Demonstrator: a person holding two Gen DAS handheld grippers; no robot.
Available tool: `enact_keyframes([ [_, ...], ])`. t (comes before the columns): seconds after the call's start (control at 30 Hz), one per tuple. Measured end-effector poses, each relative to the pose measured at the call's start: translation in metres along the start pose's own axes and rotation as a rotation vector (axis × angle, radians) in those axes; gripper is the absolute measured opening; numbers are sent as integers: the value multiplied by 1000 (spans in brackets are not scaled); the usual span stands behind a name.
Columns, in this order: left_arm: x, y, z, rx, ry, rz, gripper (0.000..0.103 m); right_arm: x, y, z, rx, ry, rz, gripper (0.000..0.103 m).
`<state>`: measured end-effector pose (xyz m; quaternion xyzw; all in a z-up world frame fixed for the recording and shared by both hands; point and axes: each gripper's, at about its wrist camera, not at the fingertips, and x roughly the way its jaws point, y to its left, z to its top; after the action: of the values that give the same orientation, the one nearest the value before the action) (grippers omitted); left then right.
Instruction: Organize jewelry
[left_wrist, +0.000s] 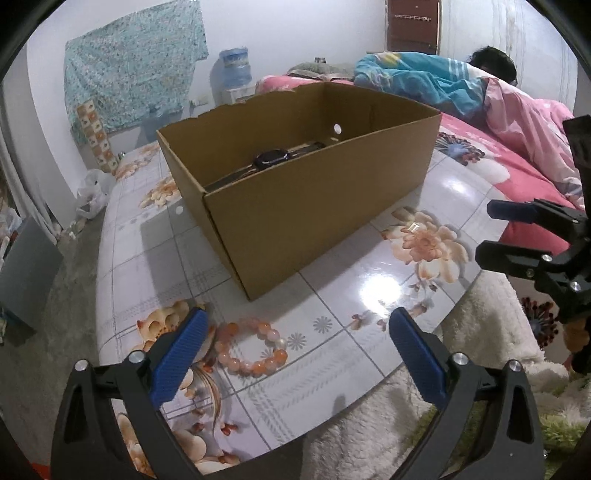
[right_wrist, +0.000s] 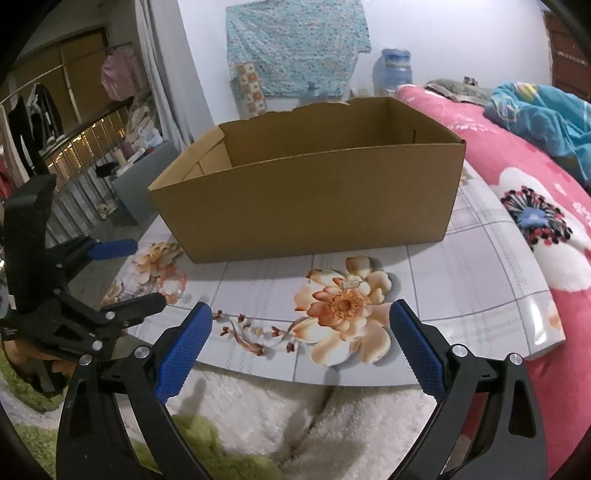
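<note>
On the floral tabletop, bead bracelet lies in front of the cardboard box, between the spread left gripper fingers, untouched. Watch sits inside the box. Right gripper spread wide, empty, small ring just ahead.

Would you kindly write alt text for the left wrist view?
An open left gripper hovers over a pink bead bracelet on a flowered table. Behind stands an open cardboard box holding a watch.
</note>
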<state>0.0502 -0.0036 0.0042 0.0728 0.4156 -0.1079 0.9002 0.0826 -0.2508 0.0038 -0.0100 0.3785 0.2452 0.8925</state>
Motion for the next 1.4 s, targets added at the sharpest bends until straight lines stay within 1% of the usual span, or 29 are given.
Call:
enact_keyframes([
  [0.03, 2, 3, 0, -10, 11, -5, 85, 1, -1, 0, 4, 3, 3, 92],
  [0.1, 7, 6, 0, -20, 28, -4, 71, 5, -4, -1, 15, 12, 11, 92],
  [0.13, 10, 8, 0, -24, 43, -2, 69, 6, -6, -1, 19, 15, 14, 92],
  [0.2, 14, 9, -1, -33, 64, -1, 57, 9, -9, 0, 27, 22, 22, 92],
  [0.37, 23, 6, -1, -14, 110, 15, 43, 11, -15, 2, 32, 25, 32, 92],
  [0.5, 34, 3, -3, -5, 156, 37, 40, 13, -21, 2, 48, 27, 39, 91],
  [0.57, 40, 5, -5, -16, 182, 35, 38, 14, -23, 2, 56, 28, 38, 90],
  [0.63, 48, 7, -8, -38, 212, 23, 30, 14, -25, 3, 60, 26, 37, 90],
  [0.7, 50, 11, -9, -71, 207, 3, 25, 12, -27, 2, 69, 22, 37, 89],
  [0.73, 51, 12, -8, -76, 205, 8, 22, 11, -29, 2, 75, 19, 37, 89],
  [0.8, 53, 14, -6, -73, 203, 16, 13, 11, -32, 0, 85, 16, 37, 87],
  [0.9, 54, 13, -3, -74, 202, 16, 9, 9, -36, -1, 100, 12, 37, 86],
  [1.23, 64, -23, 13, -2, 167, -53, 9, 5, -48, -3, 135, 8, 20, 79],
  [1.4, 70, -33, 18, 31, 156, -58, 9, -2, -60, -7, 162, -3, 10, 73],
])
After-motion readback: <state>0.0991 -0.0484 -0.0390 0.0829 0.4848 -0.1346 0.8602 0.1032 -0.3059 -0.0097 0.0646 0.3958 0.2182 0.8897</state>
